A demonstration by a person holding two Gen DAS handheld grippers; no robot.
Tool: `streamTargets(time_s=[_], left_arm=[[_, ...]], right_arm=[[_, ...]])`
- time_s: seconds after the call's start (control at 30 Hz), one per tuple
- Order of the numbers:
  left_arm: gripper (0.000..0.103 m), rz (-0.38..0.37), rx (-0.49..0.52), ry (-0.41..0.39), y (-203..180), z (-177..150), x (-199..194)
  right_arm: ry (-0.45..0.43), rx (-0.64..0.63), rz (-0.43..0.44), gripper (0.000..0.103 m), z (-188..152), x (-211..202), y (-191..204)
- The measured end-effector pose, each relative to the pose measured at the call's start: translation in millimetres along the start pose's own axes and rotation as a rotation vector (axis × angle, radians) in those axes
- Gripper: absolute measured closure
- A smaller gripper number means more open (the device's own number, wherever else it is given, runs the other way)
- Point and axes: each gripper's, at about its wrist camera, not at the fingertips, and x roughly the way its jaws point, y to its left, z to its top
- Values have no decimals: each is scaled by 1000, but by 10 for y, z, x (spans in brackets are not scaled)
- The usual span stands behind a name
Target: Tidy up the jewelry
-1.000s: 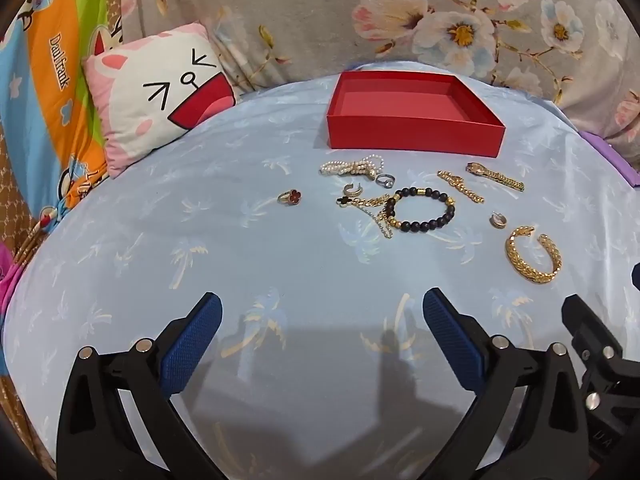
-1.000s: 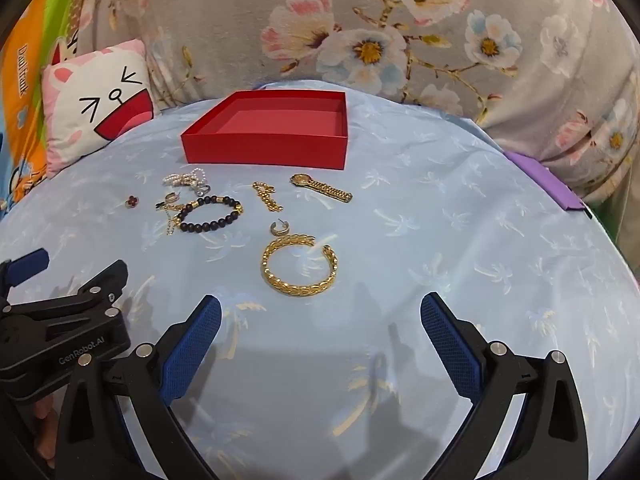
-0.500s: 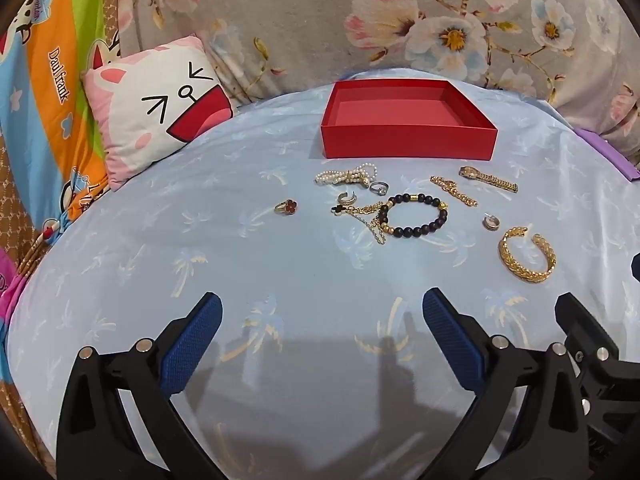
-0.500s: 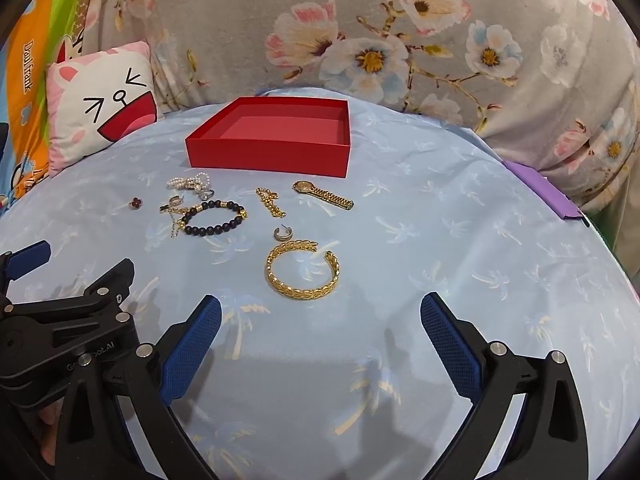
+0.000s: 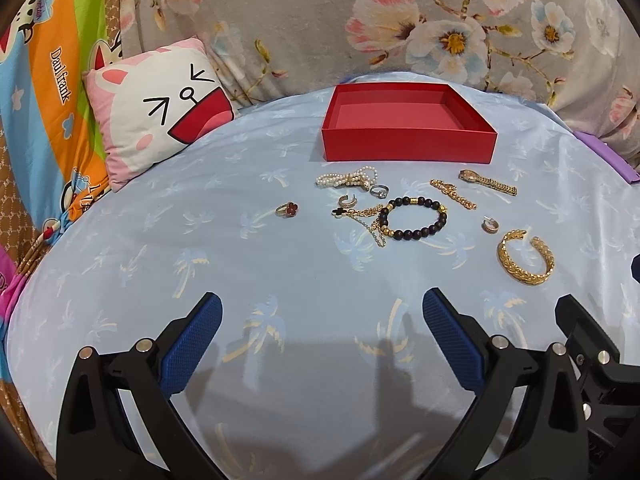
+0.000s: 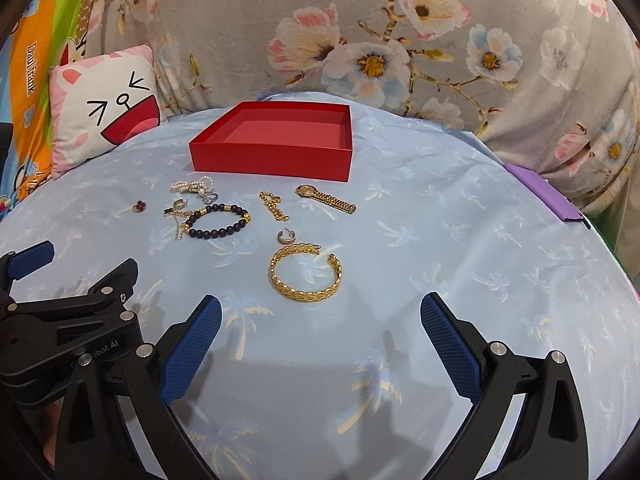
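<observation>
An empty red box (image 5: 408, 128) (image 6: 276, 144) stands at the far side of the blue cloth. In front of it lie a pearl bracelet (image 5: 347, 178), a black bead bracelet (image 5: 414, 218) (image 6: 218, 221), a gold cuff (image 5: 525, 262) (image 6: 306, 276), a gold watch (image 5: 488, 182) (image 6: 326, 199), a gold chain (image 5: 453, 194), a red clover ring (image 5: 287, 210) (image 6: 139, 207) and small earrings. My left gripper (image 5: 322, 320) is open and empty, short of the jewelry. My right gripper (image 6: 320, 320) is open and empty, just before the gold cuff.
A cat-face pillow (image 5: 156, 108) (image 6: 100, 108) leans at the back left. Floral fabric (image 6: 400, 40) rises behind the surface. A purple object (image 6: 540, 196) lies at the right edge. The left gripper's body (image 6: 60, 320) shows at the right wrist view's lower left.
Both grippers have tilted or risen slightly, so the jewelry and box sit lower in both views. Nothing was grasped; both stay open.
</observation>
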Motion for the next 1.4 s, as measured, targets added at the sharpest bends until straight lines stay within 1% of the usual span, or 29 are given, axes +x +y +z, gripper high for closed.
streamTargets(time_s=[0.3,1.4], left_arm=[[7,-4,2,-7,-2,14,-4],[7,-3,2,-10,-11,17,-16]], right_arm=[[-3,2,2,5,8,-4,-2],[-4,3,-2,5,-1,-9,-7]])
